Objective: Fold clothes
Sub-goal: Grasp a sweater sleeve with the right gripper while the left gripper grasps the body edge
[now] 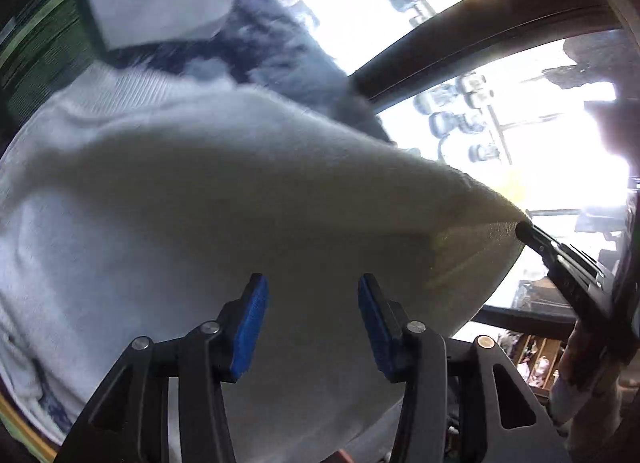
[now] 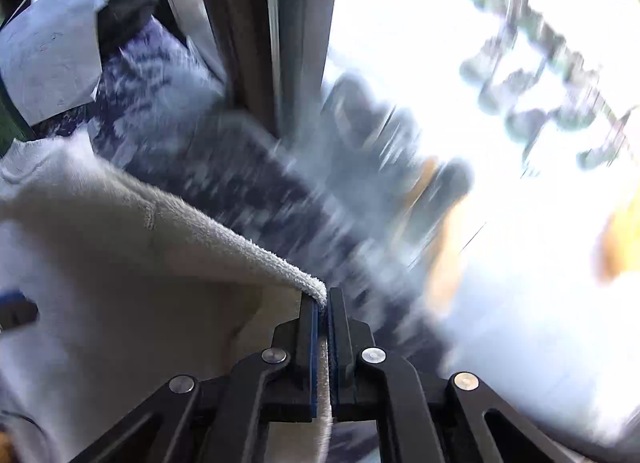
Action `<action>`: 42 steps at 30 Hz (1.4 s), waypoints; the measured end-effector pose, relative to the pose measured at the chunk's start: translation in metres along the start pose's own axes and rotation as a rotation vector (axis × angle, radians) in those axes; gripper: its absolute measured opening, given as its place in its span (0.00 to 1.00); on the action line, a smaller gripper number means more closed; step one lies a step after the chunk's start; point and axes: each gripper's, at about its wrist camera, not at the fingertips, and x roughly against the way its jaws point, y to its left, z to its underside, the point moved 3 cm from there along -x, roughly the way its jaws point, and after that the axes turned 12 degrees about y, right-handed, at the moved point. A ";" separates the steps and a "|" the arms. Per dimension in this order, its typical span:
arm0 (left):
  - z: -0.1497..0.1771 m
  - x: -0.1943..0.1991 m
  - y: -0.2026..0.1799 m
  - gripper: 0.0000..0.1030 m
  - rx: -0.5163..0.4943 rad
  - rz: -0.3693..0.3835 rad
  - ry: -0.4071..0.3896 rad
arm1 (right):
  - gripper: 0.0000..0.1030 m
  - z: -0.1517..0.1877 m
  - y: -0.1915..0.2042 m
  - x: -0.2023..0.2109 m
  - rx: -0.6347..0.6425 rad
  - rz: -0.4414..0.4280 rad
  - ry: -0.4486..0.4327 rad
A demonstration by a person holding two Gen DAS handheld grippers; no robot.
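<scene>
White towel (image 2: 120,263) stretches leftward from right tool (image 2: 323,305) clamping its corner; left tool (image 1: 313,283) gapes empty

left gripper (image 1: 313,327): black linkage | blue-padded fingers (image 1: 250,329) | silver pivot screws; right gripper (image 2: 324,307): same

Dark patterned cloth (image 2: 248,183) and bright window view (image 2: 500,143) motion-blurred; white towel (image 1: 240,203) cropped at frame edges.

R claw (image 2: 323,303) clamped on towel edge (image 2: 256,247)
</scene>
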 end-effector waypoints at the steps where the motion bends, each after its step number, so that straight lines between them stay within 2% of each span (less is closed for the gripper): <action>1: -0.002 0.001 -0.008 0.53 -0.004 0.032 -0.008 | 0.02 0.001 0.002 0.012 0.032 0.031 -0.026; 2: -0.005 0.002 -0.013 0.58 -0.002 0.070 -0.009 | 0.03 0.002 0.003 0.022 0.052 0.026 -0.032; 5: -0.016 0.007 -0.019 0.60 0.039 0.195 -0.007 | 0.03 0.011 0.006 0.041 0.090 -0.038 -0.013; 7: -0.024 0.006 -0.023 0.60 0.073 0.218 0.031 | 0.03 0.018 0.017 0.041 0.118 -0.067 -0.013; 9: -0.034 0.003 -0.027 0.65 0.108 0.223 0.085 | 0.03 0.030 0.027 0.042 0.139 -0.112 -0.005; 10: -0.039 0.003 -0.030 0.67 0.113 0.203 0.102 | 0.03 0.036 0.033 0.041 0.153 -0.128 0.003; 14: -0.052 0.002 -0.039 0.71 0.080 0.033 0.133 | 0.03 0.064 0.065 0.038 0.203 -0.191 0.023; 16: -0.056 -0.012 -0.037 0.76 0.077 -0.038 0.202 | 0.03 0.077 0.078 0.036 0.196 -0.261 0.051; 19: -0.061 -0.042 -0.033 0.76 0.069 -0.146 0.311 | 0.03 0.094 0.096 0.032 0.168 -0.360 0.093; 21: -0.056 -0.050 -0.025 0.50 0.090 -0.241 0.336 | 0.03 0.105 0.111 0.031 0.164 -0.394 0.112; 22: -0.052 -0.050 -0.020 0.17 0.090 -0.280 0.338 | 0.03 0.109 0.117 0.031 0.160 -0.405 0.119; 23: -0.048 -0.047 -0.012 0.09 0.092 -0.297 0.332 | 0.03 0.112 0.122 0.031 0.148 -0.418 0.125; 26: -0.042 -0.029 0.012 0.09 0.101 -0.293 0.289 | 0.03 0.118 0.137 0.029 0.094 -0.468 0.145; 31: -0.027 0.037 0.064 0.09 0.103 -0.321 0.189 | 0.03 0.116 0.174 0.047 0.089 -0.563 0.139; 34: -0.025 0.079 0.095 0.08 0.095 -0.365 0.142 | 0.03 0.115 0.220 0.069 0.152 -0.630 0.118; 37: -0.019 0.124 0.133 0.09 0.104 -0.421 0.135 | 0.03 0.115 0.270 0.088 0.197 -0.725 0.110; 40: -0.018 0.150 0.181 0.09 0.138 -0.484 0.145 | 0.03 0.113 0.324 0.100 0.232 -0.815 0.110; 42: -0.019 0.148 0.209 0.09 0.136 -0.523 0.163 | 0.03 0.111 0.357 0.095 0.241 -0.874 0.128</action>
